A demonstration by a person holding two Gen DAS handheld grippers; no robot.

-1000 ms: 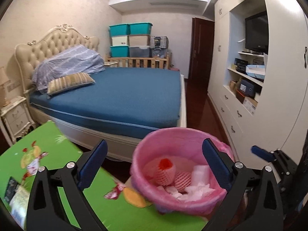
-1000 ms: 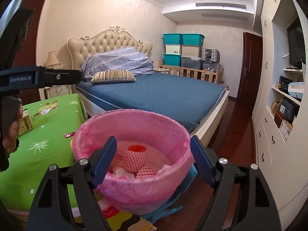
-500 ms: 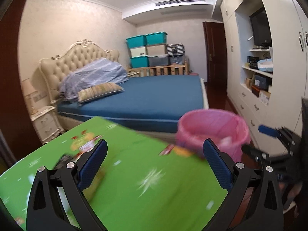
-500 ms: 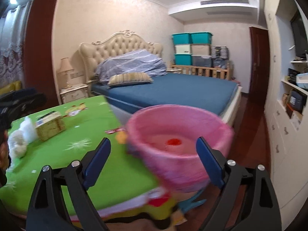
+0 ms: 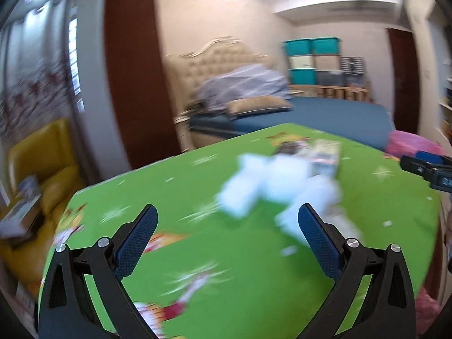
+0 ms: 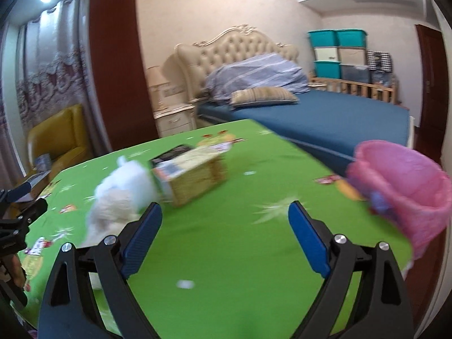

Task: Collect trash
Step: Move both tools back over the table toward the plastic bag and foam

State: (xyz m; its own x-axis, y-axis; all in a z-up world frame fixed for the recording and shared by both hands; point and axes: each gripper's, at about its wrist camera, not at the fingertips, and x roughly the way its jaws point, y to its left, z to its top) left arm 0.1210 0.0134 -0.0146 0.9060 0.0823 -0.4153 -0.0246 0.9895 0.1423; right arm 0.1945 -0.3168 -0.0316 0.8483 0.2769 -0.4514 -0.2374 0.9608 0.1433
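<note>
A pile of white crumpled trash (image 5: 282, 186) lies on the green table (image 5: 197, 254), blurred by motion; it also shows in the right wrist view (image 6: 121, 197). My left gripper (image 5: 227, 231) is open and empty, above the table just short of the pile. My right gripper (image 6: 224, 228) is open and empty over the table's middle. The pink-lined trash bin (image 6: 401, 180) stands off the table's right edge; its rim shows in the left wrist view (image 5: 409, 144).
A woven tissue box (image 6: 192, 178) sits on the table beside the white pile. A blue bed (image 6: 325, 113) lies behind the table. A yellow armchair (image 6: 56, 138) stands at the left by the curtains. A small white scrap (image 6: 185, 284) lies on the cloth.
Both grippers have swung left, away from the pink bin and over the green table. The white trash pile has come into view ahead of the left gripper.
</note>
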